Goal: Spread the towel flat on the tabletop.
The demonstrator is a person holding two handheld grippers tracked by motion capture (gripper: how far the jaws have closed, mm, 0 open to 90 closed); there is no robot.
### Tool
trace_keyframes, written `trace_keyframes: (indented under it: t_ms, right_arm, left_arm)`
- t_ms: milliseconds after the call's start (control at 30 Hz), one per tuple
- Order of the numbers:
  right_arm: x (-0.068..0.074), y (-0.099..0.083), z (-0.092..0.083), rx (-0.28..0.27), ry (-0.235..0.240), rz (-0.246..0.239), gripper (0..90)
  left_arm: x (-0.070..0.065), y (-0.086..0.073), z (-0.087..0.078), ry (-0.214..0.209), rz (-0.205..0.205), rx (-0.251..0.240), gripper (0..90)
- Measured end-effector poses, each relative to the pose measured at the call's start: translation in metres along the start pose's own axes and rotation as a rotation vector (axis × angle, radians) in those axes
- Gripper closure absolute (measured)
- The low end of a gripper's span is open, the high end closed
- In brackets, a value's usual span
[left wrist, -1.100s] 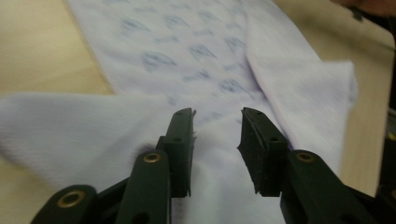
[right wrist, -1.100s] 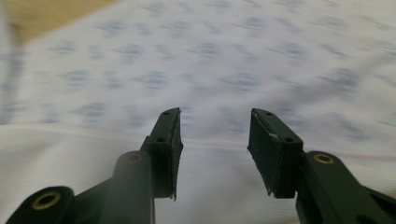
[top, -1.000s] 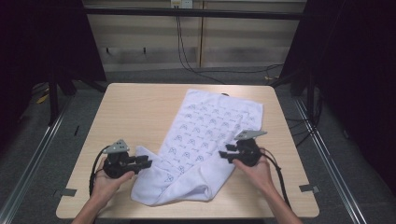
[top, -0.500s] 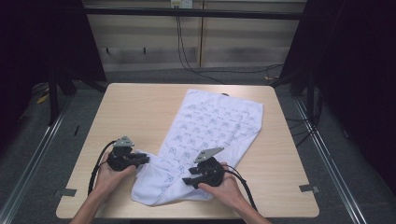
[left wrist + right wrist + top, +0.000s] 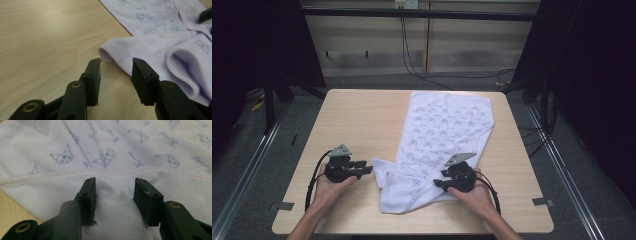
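A white cloth (image 5: 442,135) printed with small blue cat faces lies lengthwise on the wooden table (image 5: 357,120), its near end bunched and folded. My left gripper (image 5: 366,169) is open beside the cloth's near left corner; in the left gripper view that rolled corner (image 5: 106,53) sits just beyond the gap between the jaws (image 5: 116,63). My right gripper (image 5: 439,184) is open and rests on the cloth's near right part. In the right gripper view its jaws stand on either side of a raised fold of cloth (image 5: 115,192) below a stitched hem (image 5: 75,173).
Bare tabletop stretches left of the cloth. A metal frame and dark curtains surround the table, with cables (image 5: 412,60) on the floor behind it. Tape marks (image 5: 542,201) sit near the front corners.
My right gripper moved from the cloth's right edge down and left onto its near end, then shifted slightly right. The left gripper stayed by the near left corner.
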State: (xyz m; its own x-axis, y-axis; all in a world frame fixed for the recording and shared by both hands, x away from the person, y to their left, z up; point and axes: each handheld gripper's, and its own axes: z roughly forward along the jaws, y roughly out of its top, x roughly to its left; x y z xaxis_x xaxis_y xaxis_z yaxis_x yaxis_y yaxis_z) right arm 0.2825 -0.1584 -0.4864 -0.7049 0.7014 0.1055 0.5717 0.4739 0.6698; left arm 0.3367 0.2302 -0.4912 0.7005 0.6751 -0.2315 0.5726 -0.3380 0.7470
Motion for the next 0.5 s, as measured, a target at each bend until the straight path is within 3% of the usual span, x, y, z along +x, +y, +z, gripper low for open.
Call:
trace_keyframes:
  t_ms: [33,133,167,200,233,267,300,333,433,500]
  right_arm:
    - [0.005,0.004,-0.007,-0.036,0.012,0.008,52.8]
    - [0.025,0.014,-0.007,-0.085,0.083,-0.020,53.6]
    - [0.031,0.017,-0.005,-0.081,0.092,-0.034,53.6]
    - [0.031,0.017,-0.005,-0.081,0.092,-0.034,53.6]
    - [0.040,0.021,-0.001,-0.086,0.117,-0.045,53.9]
    - [0.055,0.027,0.010,-0.093,0.210,-0.052,54.6]
    - [0.062,0.029,0.017,-0.084,0.248,-0.049,54.8]
    - [0.068,0.030,0.024,-0.070,0.282,-0.058,55.1]
    - [0.084,0.028,0.040,-0.038,0.316,-0.085,55.0]
    - [0.089,0.026,0.046,-0.024,0.316,-0.107,55.0]
  left_arm:
    - [0.002,0.007,0.003,0.005,-0.006,-0.027,54.9]
    - [0.003,0.013,0.009,0.003,-0.015,-0.034,50.5]
    - [0.004,0.014,0.012,0.020,-0.016,-0.031,50.4]
    - [0.004,0.014,0.012,0.020,-0.016,-0.031,50.1]
    - [0.007,0.015,0.015,0.012,-0.010,-0.027,50.1]
    - [0.010,0.014,0.022,-0.026,-0.034,-0.039,54.8]
    - [0.012,0.014,0.025,-0.072,-0.042,-0.029,56.8]
    - [0.011,0.013,0.026,-0.065,-0.040,-0.016,61.0]
    - [0.009,0.012,0.025,-0.082,-0.019,0.000,78.7]
    - [0.008,0.013,0.024,-0.091,-0.013,-0.007,84.0]
